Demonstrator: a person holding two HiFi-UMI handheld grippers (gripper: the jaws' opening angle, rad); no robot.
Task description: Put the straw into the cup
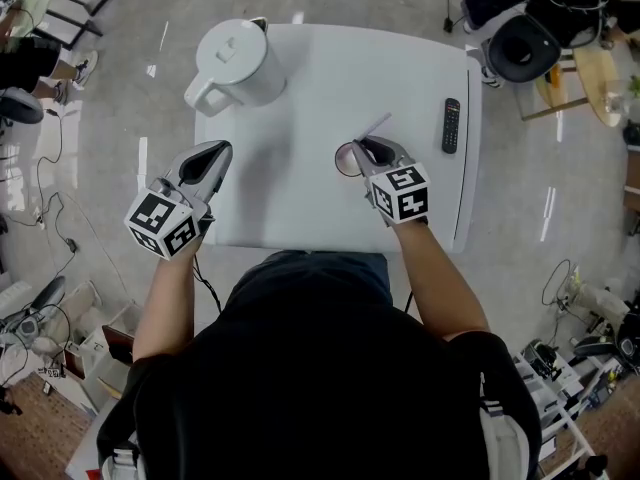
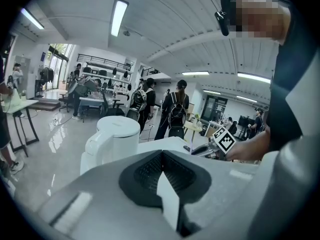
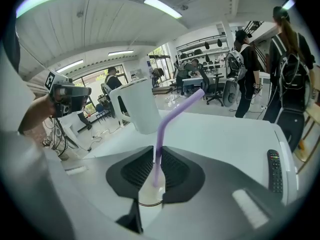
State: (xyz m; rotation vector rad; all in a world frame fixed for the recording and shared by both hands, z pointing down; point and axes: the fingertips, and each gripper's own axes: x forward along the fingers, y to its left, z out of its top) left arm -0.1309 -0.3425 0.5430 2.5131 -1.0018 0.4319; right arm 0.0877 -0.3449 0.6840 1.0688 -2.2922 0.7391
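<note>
Right gripper view shows the right gripper (image 3: 156,153) with its ribbed black pads pinched on the lower shaft of the straw (image 3: 161,129). The straw's bottom end already sits inside the cup (image 3: 150,195) directly beneath the jaws. My reading is that the insertion is nearly finished, so the risks lie in the release. The cup looks light and thin-walled, and a sideways tug as the pads part could tip it or slide it across the smooth table (image 1: 300,208). The bent top, leaning toward 2 o'clock, may also lever the straw against the rim and swing it round once freed. The left gripper (image 1: 213,156), jaws together on nothing, hangs at 9 o'clock of the cup, well apart, so nothing steadies the cup. The straw is a slim, glossy lilac tube with a flexible elbow; the cup is clear with a thin, round, dark-looking rim. The table is white with rounded corners. A white lidded jug (image 1: 235,63) of smooth plastic stands at 11 o'clock, and a black remote (image 1: 451,125) lies at 3 o'clock.
</note>
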